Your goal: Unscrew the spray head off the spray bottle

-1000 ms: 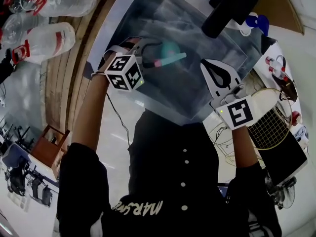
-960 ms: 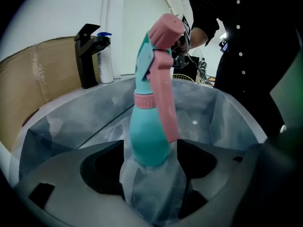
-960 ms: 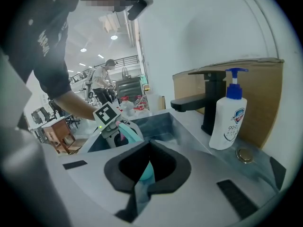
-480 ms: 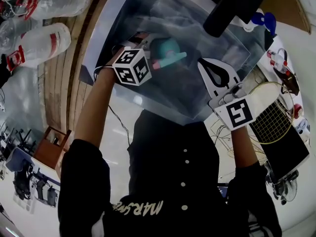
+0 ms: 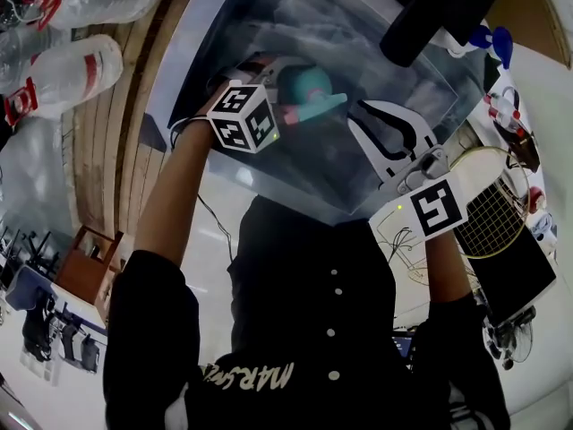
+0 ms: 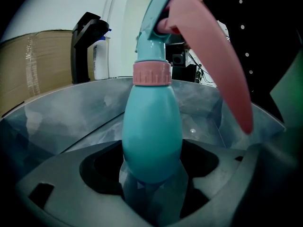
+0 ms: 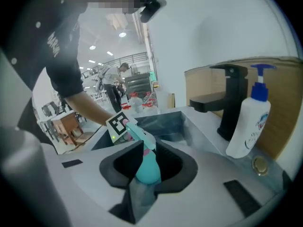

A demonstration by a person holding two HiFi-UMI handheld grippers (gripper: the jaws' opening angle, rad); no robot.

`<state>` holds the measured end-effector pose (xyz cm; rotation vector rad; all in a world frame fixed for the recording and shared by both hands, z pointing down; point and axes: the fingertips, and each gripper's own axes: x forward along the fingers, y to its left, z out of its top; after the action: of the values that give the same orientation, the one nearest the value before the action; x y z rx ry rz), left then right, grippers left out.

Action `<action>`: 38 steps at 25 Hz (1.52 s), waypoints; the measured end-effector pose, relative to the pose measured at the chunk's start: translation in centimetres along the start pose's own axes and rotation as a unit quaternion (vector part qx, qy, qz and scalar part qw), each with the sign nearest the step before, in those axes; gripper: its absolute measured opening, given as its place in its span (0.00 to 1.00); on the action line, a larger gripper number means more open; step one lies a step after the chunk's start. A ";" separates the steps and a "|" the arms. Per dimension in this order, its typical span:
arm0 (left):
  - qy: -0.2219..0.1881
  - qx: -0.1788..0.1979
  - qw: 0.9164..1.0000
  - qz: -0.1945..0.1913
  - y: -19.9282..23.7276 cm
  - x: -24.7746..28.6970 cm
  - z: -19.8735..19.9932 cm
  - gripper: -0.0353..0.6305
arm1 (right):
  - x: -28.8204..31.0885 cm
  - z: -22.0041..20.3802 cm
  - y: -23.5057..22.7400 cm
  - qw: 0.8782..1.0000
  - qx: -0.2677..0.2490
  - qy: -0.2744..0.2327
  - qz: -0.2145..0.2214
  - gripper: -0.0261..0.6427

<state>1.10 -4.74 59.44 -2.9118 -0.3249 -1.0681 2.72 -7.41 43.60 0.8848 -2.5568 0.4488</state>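
A teal spray bottle (image 5: 300, 83) with a pink collar (image 6: 151, 74) and a pink trigger (image 6: 213, 56) stands upright in the steel sink (image 5: 394, 70). My left gripper (image 5: 285, 90) reaches it from the left. Its jaws stand wide around the bottle's body (image 6: 152, 136), and I see no pad pressing on it. My right gripper (image 5: 365, 113) hovers to the right of the nozzle, apart from it. Its jaws are opening by a narrow gap with nothing between them. Past that gap, the right gripper view shows the bottle (image 7: 147, 167) further off.
A black faucet (image 5: 439, 7) and a white pump dispenser (image 7: 248, 122) stand at the sink's far rim. Large plastic water bottles (image 5: 63, 70) lie on the boards at the left. A racket (image 5: 492, 213) and cables lie at the right.
The left gripper has closed in on the bottle and turned a little. The right gripper's jaws, pressed together before, have parted slightly.
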 end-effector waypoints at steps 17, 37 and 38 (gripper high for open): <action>0.008 0.024 0.999 -0.031 -1.0 -0.1 -0.1 0.63 | 4.0 -1.4 4.6 0.937 -0.276 0.060 0.204 0.21; 0.007 0.063 0.994 -0.086 -2.9 0.7 0.4 0.63 | 2.5 -2.1 5.7 0.842 -0.279 0.060 0.458 0.20; 0.006 0.061 0.995 -0.083 -2.8 0.7 0.4 0.63 | 2.6 -2.0 5.5 0.852 -0.271 0.060 0.444 0.20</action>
<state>1.31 -1.81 59.43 -2.8087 -0.6200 -1.0450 -2.18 -3.80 45.68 -0.5459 -2.6047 -0.0115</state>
